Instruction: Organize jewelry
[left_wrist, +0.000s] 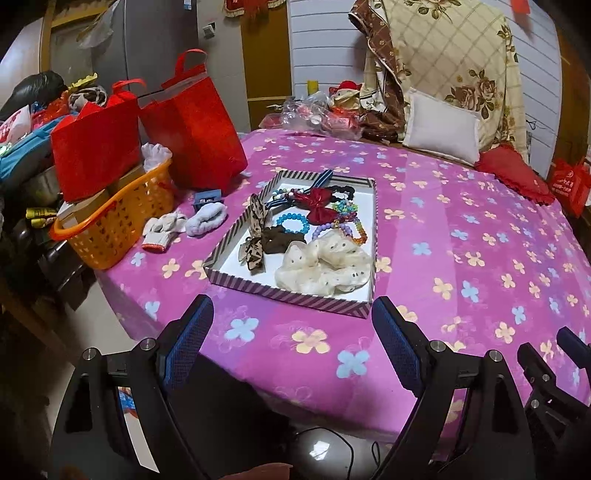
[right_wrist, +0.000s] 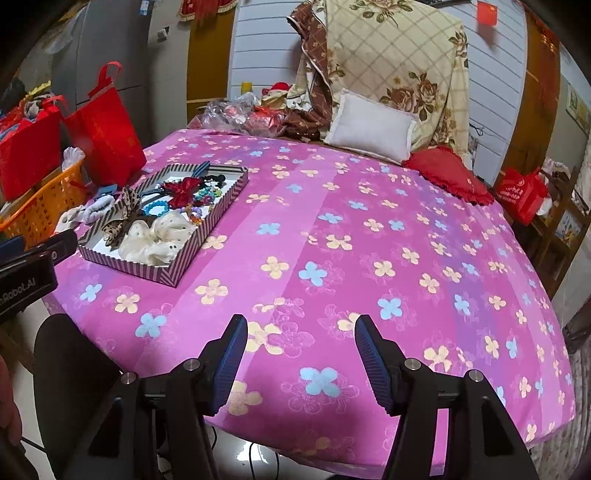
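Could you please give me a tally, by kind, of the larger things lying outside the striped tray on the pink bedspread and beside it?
Red gift bags: 2
Orange basket: 1
White pillow: 1
Red heart-shaped cushion: 1
Total: 5

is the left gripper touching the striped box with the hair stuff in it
Apart. In the left wrist view, pink bedsheet shows between the left gripper fingertips and the striped box near wall.
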